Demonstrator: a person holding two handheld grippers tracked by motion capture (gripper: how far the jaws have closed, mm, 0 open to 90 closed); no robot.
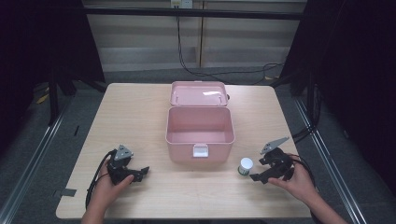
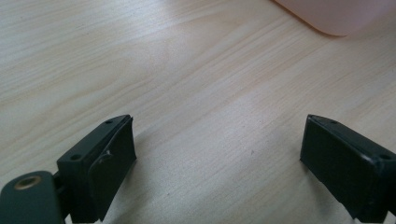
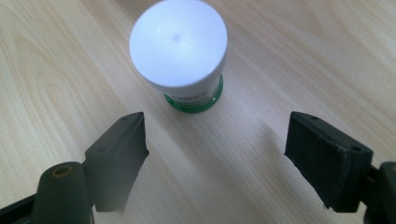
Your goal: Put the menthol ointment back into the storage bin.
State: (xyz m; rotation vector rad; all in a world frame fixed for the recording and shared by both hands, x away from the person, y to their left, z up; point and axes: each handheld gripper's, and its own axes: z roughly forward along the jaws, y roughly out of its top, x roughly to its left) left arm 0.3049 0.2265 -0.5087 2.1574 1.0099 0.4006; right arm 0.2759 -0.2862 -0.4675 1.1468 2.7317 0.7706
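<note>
- Pale wood-grain table (image 1: 140,116) carried a pink box (image 1: 200,133) at its centre, lid (image 1: 198,93) thrown back toward the far side, interior bare.
- White-capped jar (image 1: 245,166) with a green base stood upright on the table, near and to the right of the box, apart from it.
- Right gripper (image 1: 259,176) lay low at the near right edge, held in the right hand (image 1: 299,183), pointing left at the jar.
- In the right gripper view the jaws stood wide apart; the jar (image 3: 180,51) sat just ahead of the tips, not yet between them, touched by neither pad. Nothing was held.
- Left gripper (image 1: 142,171) rested at the near left of the table in the left hand (image 1: 108,186), well apart from the jar.
- In the left gripper view its jaws were spread wide over bare wood, gripping nothing; a corner of the box (image 2: 336,16) showed at the far right.
</note>
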